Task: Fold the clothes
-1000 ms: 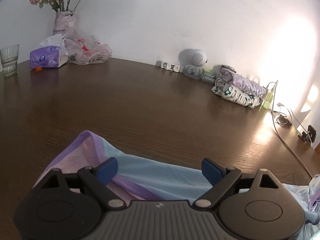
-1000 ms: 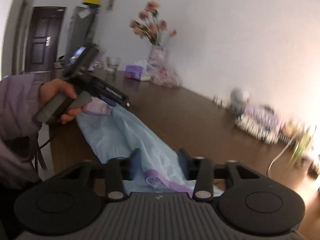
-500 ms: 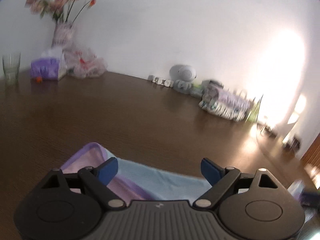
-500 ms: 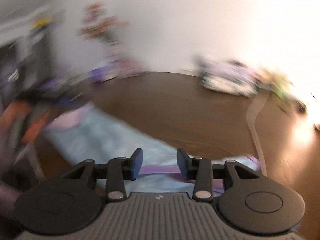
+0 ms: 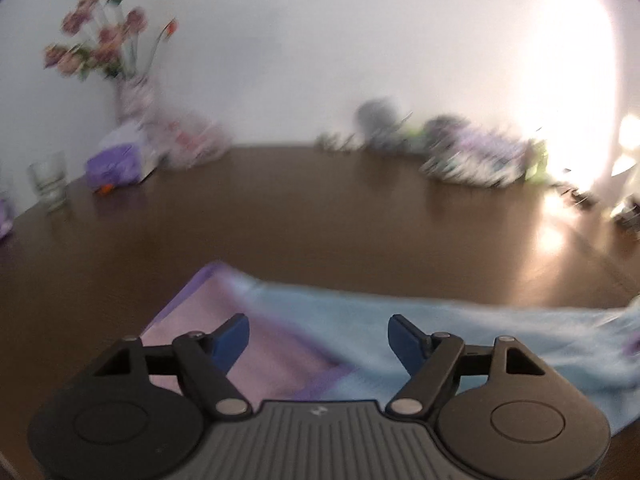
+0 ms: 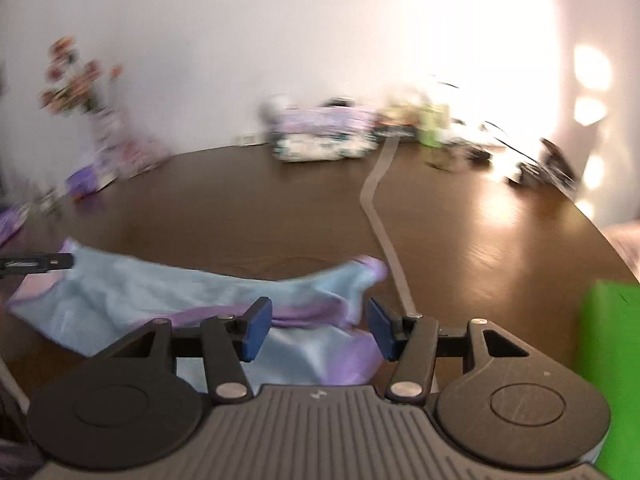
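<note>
A light blue garment with purple trim and a pink-lilac panel [image 5: 360,320] lies stretched across the dark wooden table [image 5: 320,208]. My left gripper [image 5: 319,334] is open, its blue pads just above the garment's left end. In the right wrist view the same garment [image 6: 160,292] lies rumpled from left to right. My right gripper [image 6: 316,326] is open over its bunched purple-edged right end, with cloth between the pads but not pinched. The tip of the left gripper [image 6: 36,262] shows at the far left edge.
A stack of folded clothes [image 6: 324,136] sits at the back by the wall. A flower vase [image 5: 132,96], tissue box [image 5: 116,164] and glass [image 5: 48,180] stand at the back left. A grey cable [image 6: 380,216] crosses the table. A green object [image 6: 608,360] is at the right edge.
My right gripper swung round to the right and its jaws opened wider, letting go of the purple-edged hem. My left gripper rose and tilted, still open. The garment now lies stretched out.
</note>
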A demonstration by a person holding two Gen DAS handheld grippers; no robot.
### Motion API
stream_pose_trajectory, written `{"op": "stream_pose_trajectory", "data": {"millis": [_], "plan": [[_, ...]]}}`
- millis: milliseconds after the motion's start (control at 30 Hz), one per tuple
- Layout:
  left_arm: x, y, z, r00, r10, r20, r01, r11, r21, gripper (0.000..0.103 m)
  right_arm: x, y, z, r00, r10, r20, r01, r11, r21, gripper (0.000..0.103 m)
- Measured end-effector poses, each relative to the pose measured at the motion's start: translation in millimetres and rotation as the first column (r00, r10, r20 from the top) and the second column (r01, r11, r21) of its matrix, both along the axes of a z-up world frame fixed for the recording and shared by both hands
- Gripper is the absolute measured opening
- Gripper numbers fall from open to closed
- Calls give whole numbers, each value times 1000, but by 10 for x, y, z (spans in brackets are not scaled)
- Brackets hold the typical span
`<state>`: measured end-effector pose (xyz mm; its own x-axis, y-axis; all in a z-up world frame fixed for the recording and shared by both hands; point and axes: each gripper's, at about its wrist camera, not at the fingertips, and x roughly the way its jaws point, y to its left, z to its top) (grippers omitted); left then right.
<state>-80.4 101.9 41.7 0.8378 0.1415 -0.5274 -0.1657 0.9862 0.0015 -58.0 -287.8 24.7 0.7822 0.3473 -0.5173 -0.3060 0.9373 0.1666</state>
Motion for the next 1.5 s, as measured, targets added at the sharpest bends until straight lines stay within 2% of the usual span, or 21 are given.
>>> {"op": "stream_pose_trajectory", "data": {"millis": [33,100,267,333,400,433,467,500,533,633,700,800,933,1033,1167,1267,1333,1367,1400,1433,1500], "plan": [[-11,-79,47,999,-37,23,38,999,-11,77,11,-36,-23,1000,-17,-13,17,1000,13,54],[40,-291,56,994,-110,14,111,994,-17,77,44,-64,-69,998,-41,-43,42,999,32,53],[106,-645,-130,976,-218,-29,219,975,39,77,122,23,-124,995,-57,-80,65,992,105,54],[112,-640,-217,977,-207,-42,209,977,35,77,165,61,-145,993,-65,-94,77,988,134,54],[150,-602,-244,980,-189,-59,190,982,19,77,206,117,-168,993,-78,-92,89,989,120,53],[163,-576,-248,982,-180,-63,181,983,8,77,224,176,-182,992,-82,-91,89,993,73,49],[175,-554,-253,983,-171,-68,172,985,-1,77,239,235,-196,992,-86,-88,88,996,25,35],[175,-555,-264,984,-166,-72,166,986,0,77,223,288,-203,994,-82,-68,81,996,-26,28],[175,-557,-275,984,-160,-77,161,987,2,78,206,338,-210,996,-77,-49,74,994,-76,26],[166,-582,-296,983,-162,-80,163,987,6,79,140,373,-230,998,-57,-15,55,991,-124,19],[161,-598,-293,982,-174,-78,175,985,6,79,105,380,-232,998,-57,2,57,989,-140,11],[102,-583,-229,982,-186,-37,186,983,3,79,82,359,-198,997,-75,24,77,988,-132,7],[8,-470,-73,985,-166,52,167,986,-18,79,30,348,56,994,-45,98,51,997,-58,7],[-95,-291,47,989,-92,115,94,996,-11,79,61,533,271,991,49,123,-54,998,32,7],[-309,64,172,984,30,178,-22,999,-46,79,112,1258,380,956,256,145,-264,964,42,7],[-484,325,188,980,106,167,-94,992,-79,81,109,1909,259,911,400,105,-402,916,-5,8],[-598,426,154,980,139,145,-128,988,-83,81,98,2249,121,889,453,62,-451,891,-39,10],[-654,455,126,979,156,134,-145,985,-90,81,101,2320,78,882,469,36,-468,883,-48,18],[-715,474,90,978,172,115,-160,981,-107,81,104,2391,35,874,485,11,-484,873,-57,31],[-777,494,55,977,188,96,-176,977,-125,81,108,2453,0,866,501,-12,-500,863,-63,38],[-906,516,-11,975,212,72,-200,969,-146,81,147,2283,206,834,552,6,-552,834,-28,43]]}}
